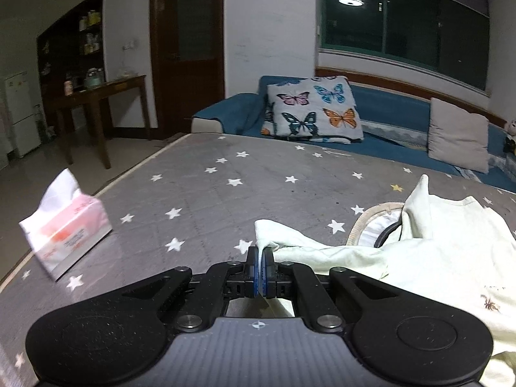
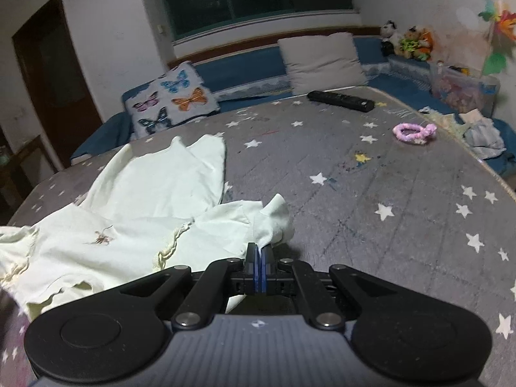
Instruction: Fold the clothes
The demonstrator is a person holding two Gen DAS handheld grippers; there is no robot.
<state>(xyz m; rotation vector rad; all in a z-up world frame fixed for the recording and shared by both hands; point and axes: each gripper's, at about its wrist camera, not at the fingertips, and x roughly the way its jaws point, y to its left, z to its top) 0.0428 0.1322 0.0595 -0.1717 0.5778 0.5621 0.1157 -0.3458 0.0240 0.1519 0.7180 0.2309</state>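
A pale green garment (image 1: 429,254) with a small embroidered motif lies rumpled on the grey star-patterned mattress (image 1: 209,193). My left gripper (image 1: 260,251) is shut on one corner of it, the cloth pinched between the blue pads. In the right wrist view the same garment (image 2: 138,213) spreads to the left, with a frilled hem near the front. My right gripper (image 2: 259,248) is shut on another bunched corner of it, just above the mattress (image 2: 387,177).
A pink tissue pack (image 1: 64,225) stands at the mattress's left edge. A beige hoop (image 1: 371,222) lies under the garment. A black remote (image 2: 340,100) and a pink knitted ring (image 2: 414,133) lie far right. A blue sofa with a butterfly cushion (image 1: 312,106) sits behind.
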